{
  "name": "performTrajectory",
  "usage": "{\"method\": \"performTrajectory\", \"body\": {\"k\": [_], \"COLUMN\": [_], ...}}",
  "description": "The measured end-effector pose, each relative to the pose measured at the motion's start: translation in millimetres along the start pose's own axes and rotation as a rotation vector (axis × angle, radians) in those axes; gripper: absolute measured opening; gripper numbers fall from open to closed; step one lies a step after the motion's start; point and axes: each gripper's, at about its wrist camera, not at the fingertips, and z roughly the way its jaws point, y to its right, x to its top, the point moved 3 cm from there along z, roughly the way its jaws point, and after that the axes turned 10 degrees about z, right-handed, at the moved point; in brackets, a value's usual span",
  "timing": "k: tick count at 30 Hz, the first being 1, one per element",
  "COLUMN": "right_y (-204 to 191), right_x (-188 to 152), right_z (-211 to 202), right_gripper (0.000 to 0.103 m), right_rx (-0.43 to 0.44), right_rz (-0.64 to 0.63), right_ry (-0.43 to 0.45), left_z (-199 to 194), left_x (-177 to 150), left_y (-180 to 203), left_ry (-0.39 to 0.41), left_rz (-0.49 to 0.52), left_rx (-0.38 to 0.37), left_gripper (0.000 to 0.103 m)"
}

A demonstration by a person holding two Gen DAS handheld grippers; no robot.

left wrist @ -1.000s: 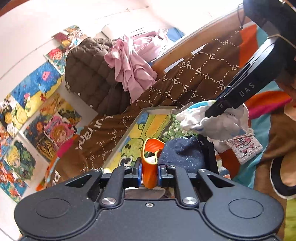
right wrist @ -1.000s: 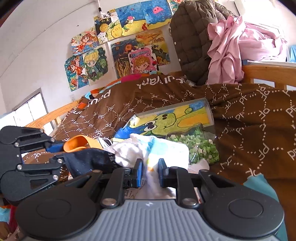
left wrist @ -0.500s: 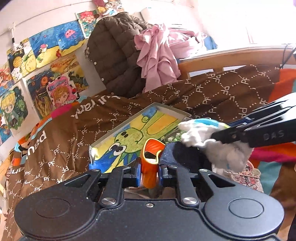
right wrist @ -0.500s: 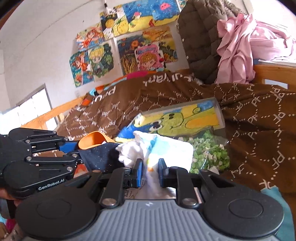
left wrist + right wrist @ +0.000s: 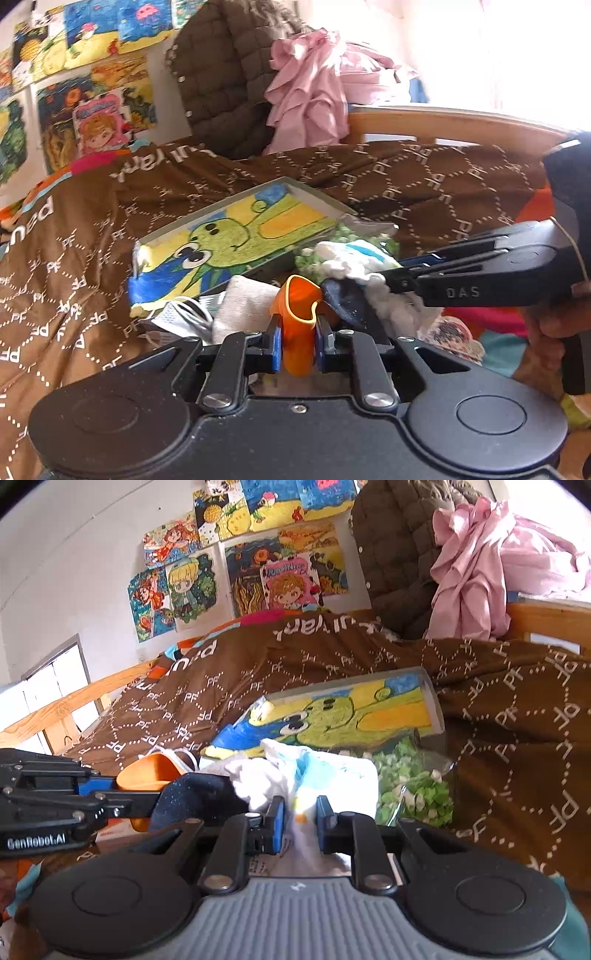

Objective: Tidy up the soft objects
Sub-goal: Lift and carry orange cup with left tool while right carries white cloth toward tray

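My left gripper (image 5: pixel 297 345) is shut on an orange and dark blue soft piece (image 5: pixel 297 314), whose glittery navy part (image 5: pixel 195 797) hangs to the right. My right gripper (image 5: pixel 299 821) is shut on a white fluffy cloth with blue and yellow marks (image 5: pixel 314 775). In the left wrist view the right gripper (image 5: pixel 384 275) comes in from the right, its white cloth (image 5: pixel 351 258) touching the navy fabric. From the left of the right wrist view comes the left gripper (image 5: pixel 110 794), orange piece (image 5: pixel 147 771) between its fingers. Both hang just above the bed.
A brown patterned quilt (image 5: pixel 92 229) covers the bed. On it lie a framed frog drawing (image 5: pixel 236 236), a clear bag of green bits (image 5: pixel 413 786), and grey-white cloths (image 5: pixel 207 310). A brown jacket (image 5: pixel 221 74) and pink garment (image 5: pixel 310 96) hang behind. A wooden bed rail (image 5: pixel 443 125) runs at the back.
The left wrist view has rolled from tilted to level. Both grippers moved across the bed, keeping their holds; the grey-white cloths came into view below the drawing.
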Motion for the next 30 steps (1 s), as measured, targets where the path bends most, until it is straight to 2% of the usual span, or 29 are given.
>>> {"method": "performTrajectory", "body": {"k": [5,10,11,14,18,21,26,28,30], "right_y": [9.0,18.4,18.6,20.0,24.9,26.8,29.7,33.0,36.6], "right_x": [11.9,14.7,15.0,18.6,27.0,41.1,60.4,61.5,61.9], "right_z": [-2.2,0.6,0.5,-1.4,2.1,8.3,24.5,30.4,37.5], "right_gripper": [0.02,0.02,0.02,0.02,0.02,0.02,0.02,0.02,0.02], "right_rx": [-0.021,-0.04,-0.042,-0.051,-0.049,-0.025,0.04,0.053,0.057], "right_rz": [0.023,0.042,0.038,0.033,0.045,0.059,0.083,0.089,0.091], "right_ry": [0.048,0.049,0.052,0.071,0.095,0.134,0.178,0.177,0.171], "left_z": [-2.0,-14.0,-16.4,-19.9,-13.7,-8.3,-2.5,-4.7,-10.0], "left_x": [7.5,25.3,27.9,34.2,31.1,27.2,32.6,37.5,42.0], "left_y": [-14.8,-21.9,-21.7,-12.9,0.2,-2.6,-20.7,-22.8,-19.5], "left_ry": [0.017,0.076,0.086,0.094,0.046,0.014,-0.001,-0.002,0.006], "left_rz": [-0.102,-0.091,-0.081,0.037,0.162,0.155,0.063,0.069,0.125], "left_rx": [0.025,0.051,0.052,0.078,0.088,0.097,0.115,0.113,0.096], "left_gripper": [0.017,0.017,0.017,0.017,0.017,0.017,0.017,0.017,0.017]}}
